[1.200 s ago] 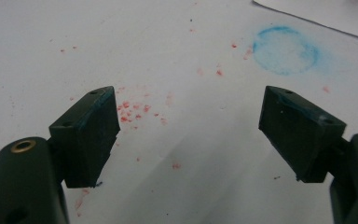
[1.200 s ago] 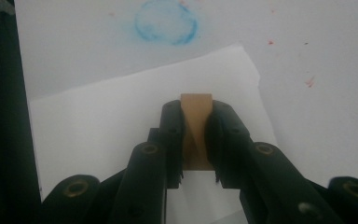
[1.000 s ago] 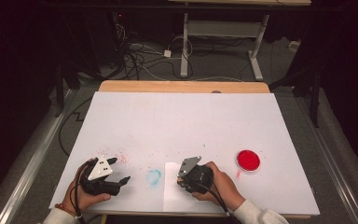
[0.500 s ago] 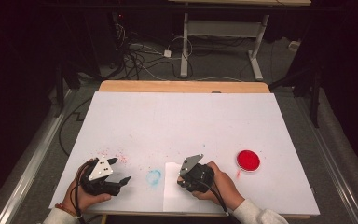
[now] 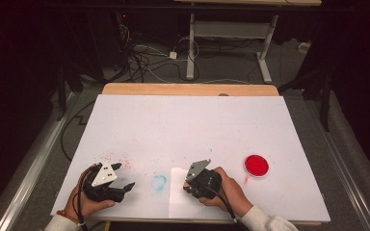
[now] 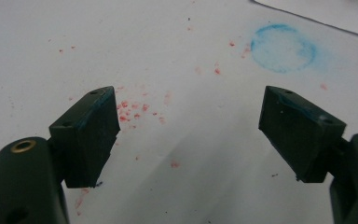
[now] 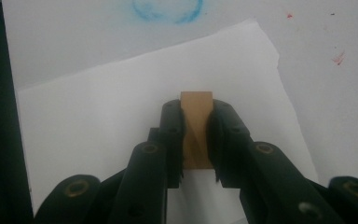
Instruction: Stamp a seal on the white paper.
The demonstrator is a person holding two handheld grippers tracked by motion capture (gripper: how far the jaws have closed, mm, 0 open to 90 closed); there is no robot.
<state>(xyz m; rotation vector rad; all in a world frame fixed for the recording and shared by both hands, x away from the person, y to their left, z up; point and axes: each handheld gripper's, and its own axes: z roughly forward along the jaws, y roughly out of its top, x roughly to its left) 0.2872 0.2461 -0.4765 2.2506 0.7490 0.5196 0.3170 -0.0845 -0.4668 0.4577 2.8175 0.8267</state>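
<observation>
The right gripper (image 7: 196, 135) has its jaws clamped on a small wooden block (image 7: 196, 127), held just over the sheet of paper (image 7: 121, 121) on the counter (image 5: 188, 125), likely to stamp it. The left gripper (image 6: 191, 130) waits beside a blue ring mark (image 6: 283, 48), jaws wide apart and holding nothing.

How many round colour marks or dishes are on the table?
2: a red dish right of the right hand, and a blue ring between the hands, beside the paper.

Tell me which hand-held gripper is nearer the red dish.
Right. The right hand-held gripper, shut on a wooden block, sits just left of the red dish; the left hand-held gripper is open, far across the table.
</observation>
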